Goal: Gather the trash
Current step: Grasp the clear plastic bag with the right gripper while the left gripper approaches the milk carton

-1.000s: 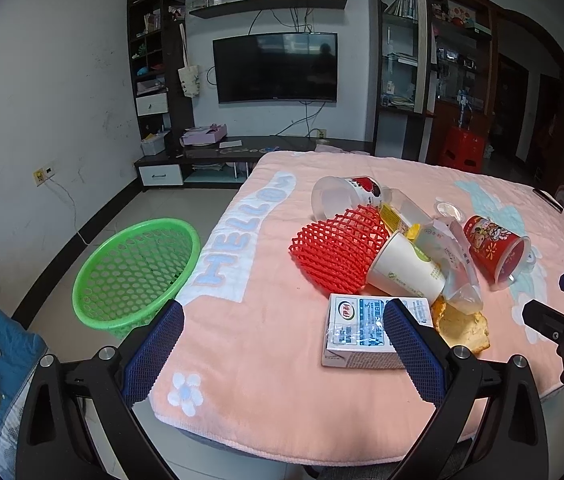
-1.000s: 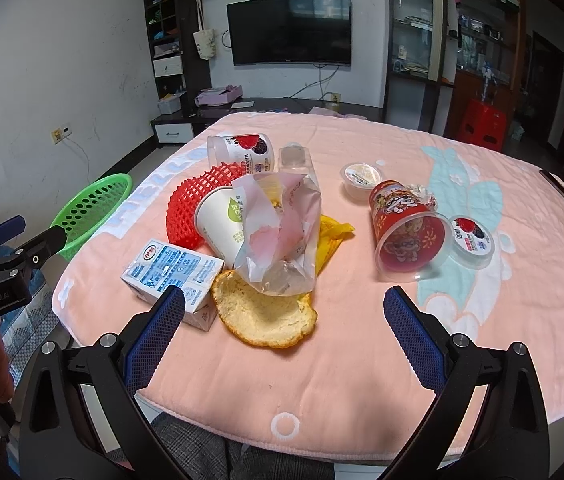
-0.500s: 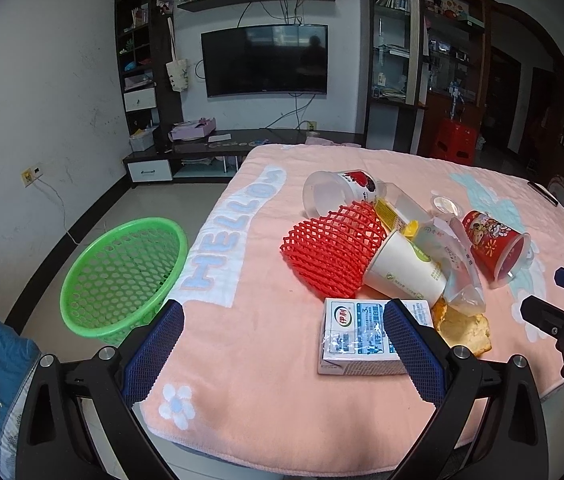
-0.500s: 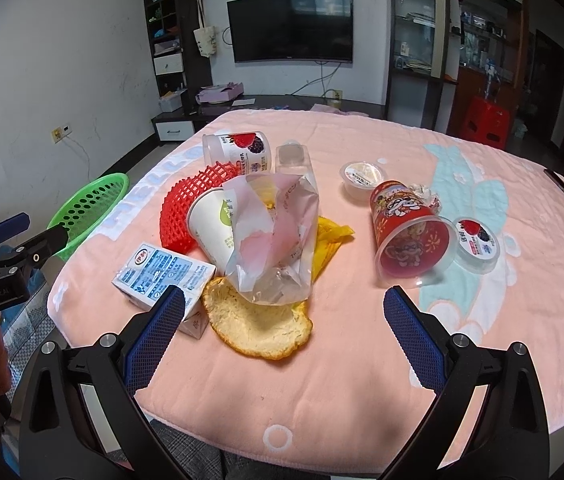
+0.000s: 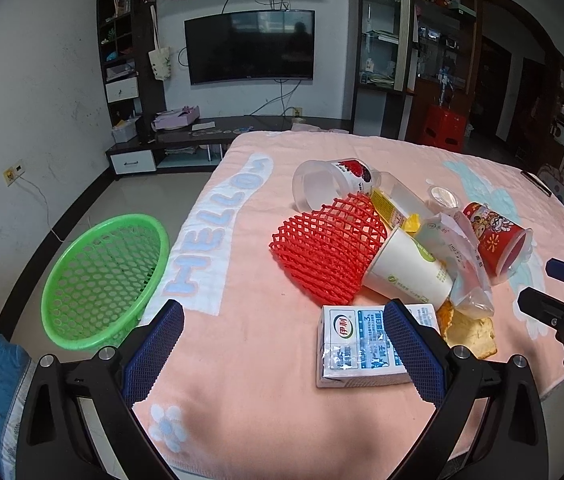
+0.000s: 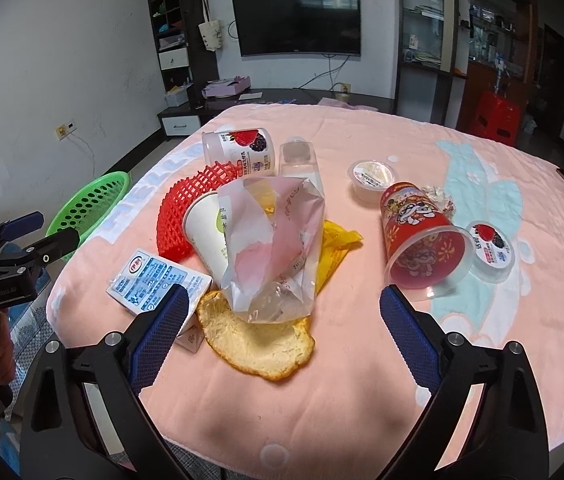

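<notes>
Both the left claw [image 5: 282, 340] and the right claw [image 6: 283, 330] are spread, holding nothing. Trash pile [image 6: 266, 240] lies on the tabletop [image 5: 250, 380] by its near edge; green basket [image 5: 102, 276] beside the left edge. Only the right view shows the lidded small cup [image 6: 491, 250].

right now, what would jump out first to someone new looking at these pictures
A heap of trash mid-table: a red foam net under a tipped white paper cup, with a milk carton nearest the camera. A green basket stands on the floor left of the pink tablecloth.
</notes>
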Demonstrator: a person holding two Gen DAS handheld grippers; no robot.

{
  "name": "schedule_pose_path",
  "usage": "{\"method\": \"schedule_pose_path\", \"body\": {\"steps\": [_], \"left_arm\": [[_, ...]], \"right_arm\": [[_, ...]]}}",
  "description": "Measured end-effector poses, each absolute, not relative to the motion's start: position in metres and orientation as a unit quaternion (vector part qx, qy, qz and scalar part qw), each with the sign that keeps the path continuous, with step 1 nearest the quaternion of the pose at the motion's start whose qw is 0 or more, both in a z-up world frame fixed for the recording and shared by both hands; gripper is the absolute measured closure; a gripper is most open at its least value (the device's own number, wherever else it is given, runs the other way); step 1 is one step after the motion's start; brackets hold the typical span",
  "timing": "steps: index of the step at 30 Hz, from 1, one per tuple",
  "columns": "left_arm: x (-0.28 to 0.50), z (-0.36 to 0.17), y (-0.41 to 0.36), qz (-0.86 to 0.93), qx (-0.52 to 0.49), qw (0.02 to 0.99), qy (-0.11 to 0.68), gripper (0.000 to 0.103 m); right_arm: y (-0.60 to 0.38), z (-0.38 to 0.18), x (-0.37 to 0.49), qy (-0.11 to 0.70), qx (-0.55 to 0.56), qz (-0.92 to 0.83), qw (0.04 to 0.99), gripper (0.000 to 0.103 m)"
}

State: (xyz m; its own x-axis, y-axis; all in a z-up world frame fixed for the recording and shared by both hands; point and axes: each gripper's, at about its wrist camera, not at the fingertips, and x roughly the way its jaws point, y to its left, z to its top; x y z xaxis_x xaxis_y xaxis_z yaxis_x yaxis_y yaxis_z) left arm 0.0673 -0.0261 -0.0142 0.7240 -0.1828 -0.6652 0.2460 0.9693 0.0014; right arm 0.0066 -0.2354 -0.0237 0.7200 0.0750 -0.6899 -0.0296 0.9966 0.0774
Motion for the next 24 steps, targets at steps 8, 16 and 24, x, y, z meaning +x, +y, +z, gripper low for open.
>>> {"method": "schedule_pose_path", "body": {"steps": [8,16,24], "left_arm": [[0.079,-0.020,-0.024,-0.121,0.046,0.924,0.359,0.006],[0.090,-0.023,-0.026,-0.128,0.050,0.921,0.364,0.006],[0.101,-0.025,-0.043,-0.151,0.069,0.916,0.364,0.007]], "right_arm": [[-0.233,-0.033,0.041,0.393,0.044,0.049,0.917,0.017],[-0.232,-0.045,0.078,0.411,0.056,0.052,0.909,0.033],[-0.240,-0.058,0.097,0.432,0.072,0.046,0.898,0.057]]}}
